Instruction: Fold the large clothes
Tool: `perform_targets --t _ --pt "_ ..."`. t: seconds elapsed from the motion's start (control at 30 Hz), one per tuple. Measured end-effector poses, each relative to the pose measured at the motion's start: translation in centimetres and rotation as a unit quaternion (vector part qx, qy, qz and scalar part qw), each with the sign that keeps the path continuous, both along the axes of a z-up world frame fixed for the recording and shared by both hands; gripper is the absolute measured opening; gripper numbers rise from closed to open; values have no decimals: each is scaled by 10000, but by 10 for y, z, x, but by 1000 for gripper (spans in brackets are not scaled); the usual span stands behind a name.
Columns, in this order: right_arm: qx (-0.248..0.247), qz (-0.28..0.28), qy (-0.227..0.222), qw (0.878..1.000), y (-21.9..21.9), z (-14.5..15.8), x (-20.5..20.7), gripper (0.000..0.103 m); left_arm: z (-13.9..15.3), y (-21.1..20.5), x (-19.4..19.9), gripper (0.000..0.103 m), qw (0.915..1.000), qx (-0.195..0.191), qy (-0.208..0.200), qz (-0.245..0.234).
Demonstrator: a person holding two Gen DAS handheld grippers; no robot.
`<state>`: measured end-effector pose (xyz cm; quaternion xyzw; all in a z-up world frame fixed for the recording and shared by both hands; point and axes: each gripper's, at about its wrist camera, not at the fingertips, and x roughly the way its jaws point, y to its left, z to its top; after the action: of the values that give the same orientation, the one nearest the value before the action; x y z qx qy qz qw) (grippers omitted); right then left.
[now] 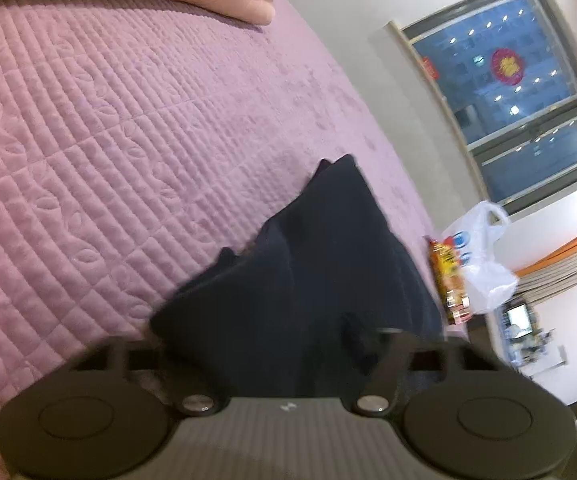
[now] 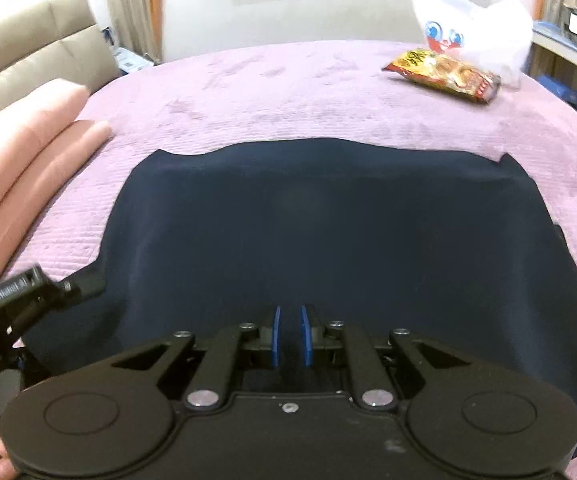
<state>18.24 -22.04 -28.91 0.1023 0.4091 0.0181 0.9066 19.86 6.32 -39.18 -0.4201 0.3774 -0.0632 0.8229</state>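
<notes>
Navy garment [image 2: 328, 240] lying flat at the near edge of the purple quilted bedspread [image 2: 288, 92], right gripper [image 2: 289, 334] hovering over it with blue pads slightly apart, left gripper [image 1: 272, 344] buried in bunched cloth, its closure indiscernible.

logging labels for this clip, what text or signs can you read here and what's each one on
"GenRobot.AI", blurred and only likely: white label on the left claw.
Snack packet: yellow print, too blurred to read.
White plastic bag: cartoon face, no readable words.
Round red window decoration: gold character, too blurred.
Red window strip: unreadable.
</notes>
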Motion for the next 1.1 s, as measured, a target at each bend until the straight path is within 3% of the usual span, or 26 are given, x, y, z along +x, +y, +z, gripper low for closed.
perform_targets --t 0.03,0.13,0.23,0.3,0.43,0.57,0.6,0.73,0.87,0.9,0.97,1.03,1.1 --pt "18 -15 240 9997 0 -12 4 13 -3 -1 3 13 9999 -64 54 -87" --pt "73 -9 -20 10000 -1 -33 -4 12 3 -7 -1 12 9999 45 -133 -68" --pt "655 -189 -6 9977 -17 -34 -6 12 39 -25 -5 12 9955 288 -765 -476" --pt "952 -194 -19 9953 -28 -38 -6 12 71 -49 -8 12 9872 506 -1248 -849" --pt "1435 -186 -10 9895 -46 -41 -5 12 128 -124 -12 12 9556 571 -2141 -1943" --pt "2456 -557 120 9677 -94 -43 -9 9 143 -206 -18 12 9171 649 -2456 -3073" --pt "2558 -729 37 9640 -109 -39 -15 15 142 -219 -19 12 9112 535 -2456 -3263" --pt "2497 -1440 -234 9573 -184 -24 -46 17 130 -264 -23 12 8947 414 -2389 -3751" --pt "1638 -1764 -84 9705 -240 -25 -59 18 92 -305 -20 12 8869 345 -1940 -4177" --pt "1384 -1746 -15 9749 -251 -27 -58 18 81 -317 -23 12 8814 386 -1832 -4337" --pt "1022 -1619 30 9815 -271 -27 -56 22 61 -343 -34 12 8672 910 -1751 -4571" --pt "771 -1398 12 9872 -285 -20 -44 40 44 -352 -39 12 8650 1213 -1610 -4595" --pt "774 -1096 -146 9909 -295 -7 -27 69 38 -350 -41 12 8688 1265 -1534 -4534"
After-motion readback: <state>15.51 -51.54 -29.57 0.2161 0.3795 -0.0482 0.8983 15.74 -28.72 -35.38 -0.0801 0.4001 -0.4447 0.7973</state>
